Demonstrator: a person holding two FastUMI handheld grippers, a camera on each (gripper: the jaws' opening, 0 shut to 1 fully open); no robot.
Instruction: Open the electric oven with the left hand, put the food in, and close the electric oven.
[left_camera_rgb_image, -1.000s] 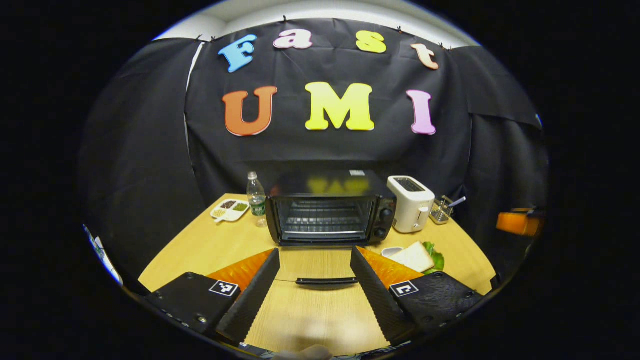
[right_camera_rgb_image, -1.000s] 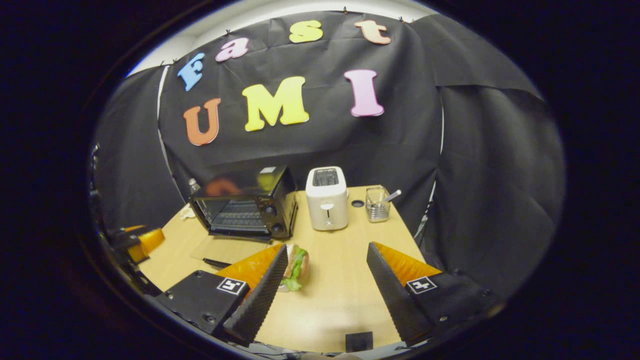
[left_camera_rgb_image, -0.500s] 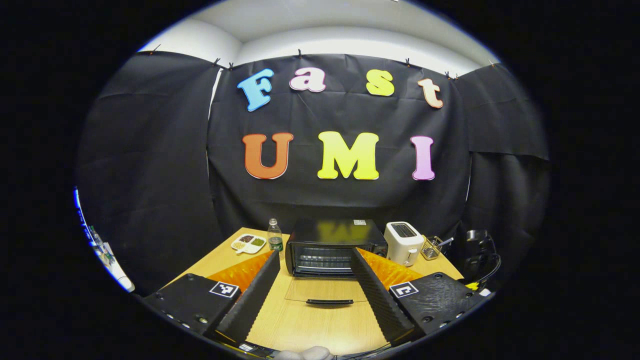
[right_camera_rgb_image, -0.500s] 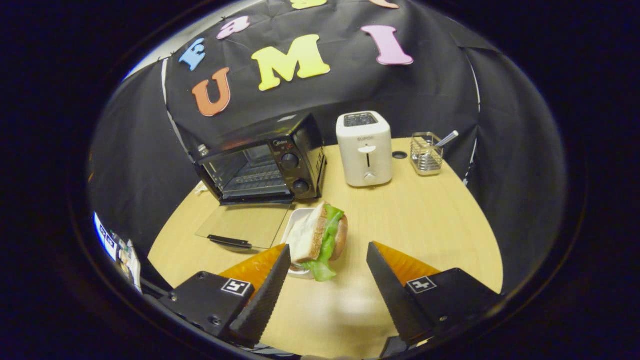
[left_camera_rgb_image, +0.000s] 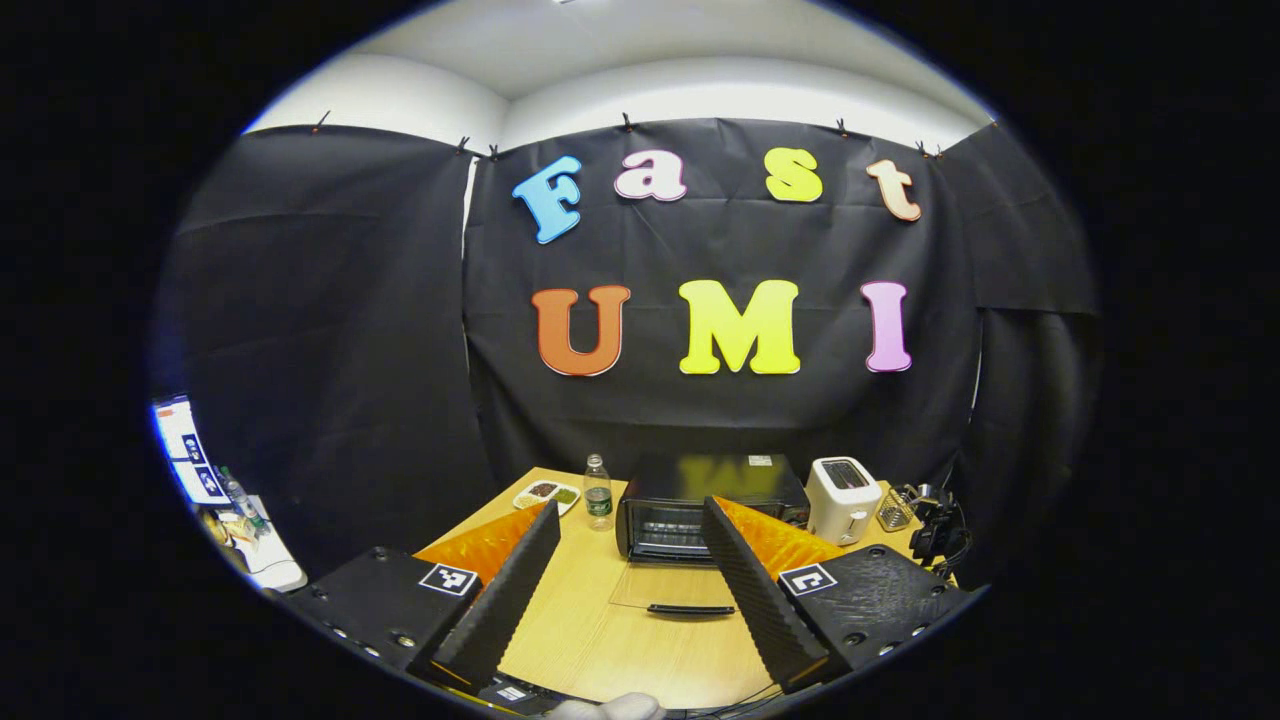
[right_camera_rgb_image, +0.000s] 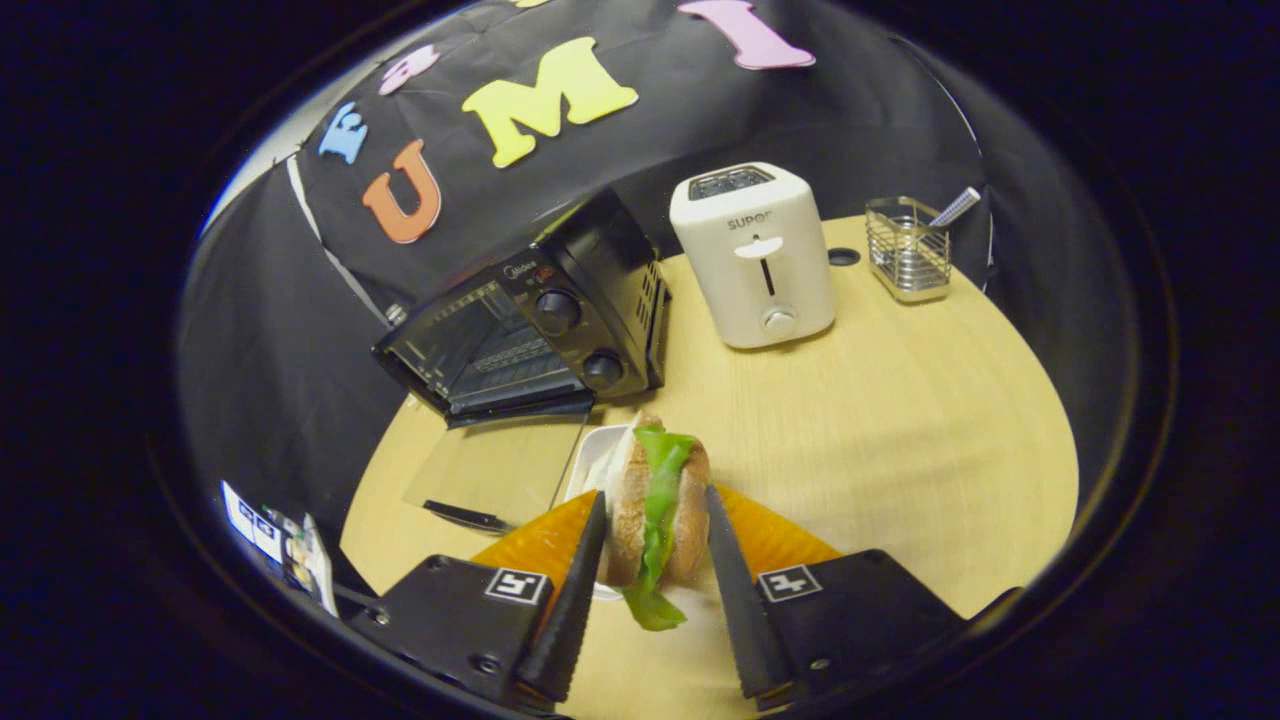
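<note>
The black electric oven (left_camera_rgb_image: 700, 505) (right_camera_rgb_image: 540, 325) stands at the back of the wooden table with its glass door (left_camera_rgb_image: 675, 590) (right_camera_rgb_image: 495, 470) folded down flat. My left gripper (left_camera_rgb_image: 625, 570) hangs open well back from the oven, nothing between its fingers. In the right gripper view, the sandwich (right_camera_rgb_image: 658, 510) with green lettuce stands on edge over a small white dish (right_camera_rgb_image: 590, 470), just right of the lowered door. My right gripper (right_camera_rgb_image: 655, 545) is shut on the sandwich, one finger pressed on each bread side.
A white toaster (right_camera_rgb_image: 755, 255) (left_camera_rgb_image: 840, 500) stands right of the oven, with a wire cutlery holder (right_camera_rgb_image: 907, 250) farther right. A water bottle (left_camera_rgb_image: 598, 492) and a divided snack plate (left_camera_rgb_image: 545, 493) sit left of the oven. Bare table (right_camera_rgb_image: 900, 400) lies to the right.
My left gripper drew back and up from the opened oven door. My right gripper moved in over the sandwich and closed on it.
</note>
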